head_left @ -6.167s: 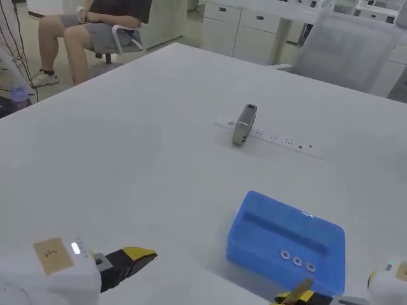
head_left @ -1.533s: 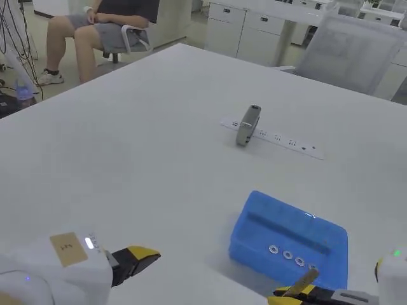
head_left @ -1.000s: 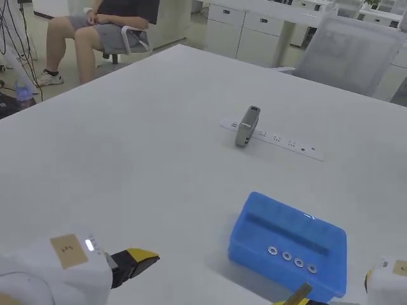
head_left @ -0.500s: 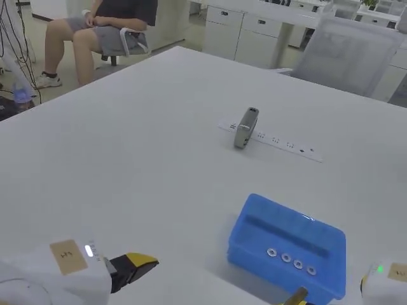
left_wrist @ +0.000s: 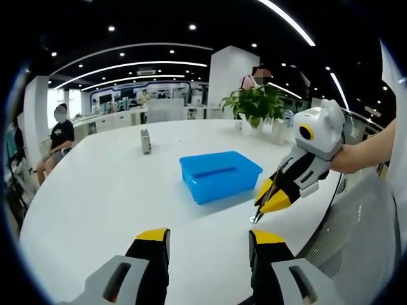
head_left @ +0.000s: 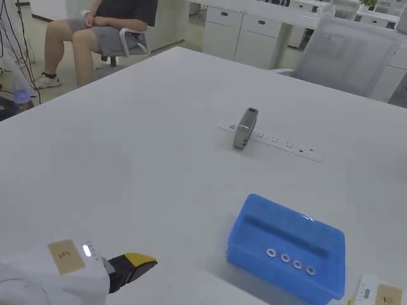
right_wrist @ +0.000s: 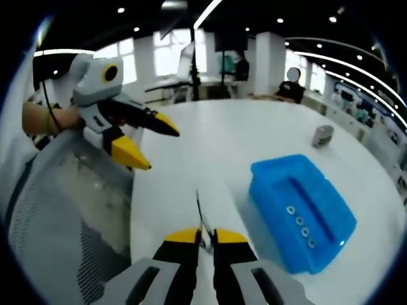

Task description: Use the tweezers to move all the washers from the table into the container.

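Observation:
The blue container point(head_left: 286, 251) stands on the white table near the front right, with several washers point(head_left: 290, 261) in a row on its floor. In the right gripper view my right gripper point(right_wrist: 205, 236) is shut on the thin metal tweezers point(right_wrist: 200, 216), which point at the bare table just left of the container point(right_wrist: 302, 210). The washers point(right_wrist: 299, 222) also show there. My left gripper point(left_wrist: 208, 240) stands open with nothing in it, at the table's near left edge point(head_left: 137, 262). From the left gripper view the right gripper point(left_wrist: 275, 202) hangs beside the container point(left_wrist: 219, 175).
A white power strip point(head_left: 280, 142) with a grey device point(head_left: 245, 127) standing on it lies across the table's middle. A person point(head_left: 95, 25) sits on a chair at the far left. A grey office chair point(head_left: 350, 51) stands behind the table at the back right.
My right gripper has drawn back from the container with the tweezers, and its yellow jaws have left the head view. One more washer lies in the container than six seconds ago.

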{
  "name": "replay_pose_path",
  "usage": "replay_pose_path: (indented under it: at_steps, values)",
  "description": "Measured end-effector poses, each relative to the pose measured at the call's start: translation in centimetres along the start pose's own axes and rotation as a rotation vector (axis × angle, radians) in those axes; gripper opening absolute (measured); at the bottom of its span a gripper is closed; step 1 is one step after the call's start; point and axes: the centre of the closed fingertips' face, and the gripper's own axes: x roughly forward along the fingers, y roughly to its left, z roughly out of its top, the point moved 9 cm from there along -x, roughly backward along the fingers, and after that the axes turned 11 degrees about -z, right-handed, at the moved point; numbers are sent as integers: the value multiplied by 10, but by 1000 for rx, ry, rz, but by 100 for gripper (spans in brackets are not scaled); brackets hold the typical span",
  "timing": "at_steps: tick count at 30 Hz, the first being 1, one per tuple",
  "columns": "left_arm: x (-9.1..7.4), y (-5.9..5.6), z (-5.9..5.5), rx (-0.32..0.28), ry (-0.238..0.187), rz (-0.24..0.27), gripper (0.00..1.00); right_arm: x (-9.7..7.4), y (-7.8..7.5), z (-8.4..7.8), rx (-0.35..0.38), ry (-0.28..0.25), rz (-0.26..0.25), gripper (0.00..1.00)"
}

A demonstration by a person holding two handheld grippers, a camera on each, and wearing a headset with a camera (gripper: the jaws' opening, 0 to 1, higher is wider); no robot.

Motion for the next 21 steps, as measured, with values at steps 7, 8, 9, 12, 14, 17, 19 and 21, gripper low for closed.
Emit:
replay_pose_path:
  at_steps: [7, 8, 9, 12, 14, 17, 19, 21]
  values:
    - [0, 0, 0, 2, 0, -1, 49, -3, -7, -2, 168, -32, -9, 4]
    - [0, 0, 0, 1, 0, 1, 49, -5, -10, -1, 199, -44, -10, 4]
    - [0, 0, 0, -1, -1, 2, 49, -7, -12, 0, 205, -46, -14, 4]
    - [0, 0, 0, -1, 0, 1, 49, -12, -22, 6, 208, -67, -31, 4]
    - [0, 0, -1, 0, 3, -1, 49, -15, -28, 11, 214, -81, -40, 4]
    - [1, 0, -1, 1, 4, -3, 49, -21, -40, 22, 207, -111, -81, 4]
    - [0, 0, 0, 0, 3, -2, 49, -25, -49, 30, 226, -143, -103, 4]
    - [1, 0, 0, 0, 3, -3, 49, -27, -55, 34, 242, -168, -117, 4]
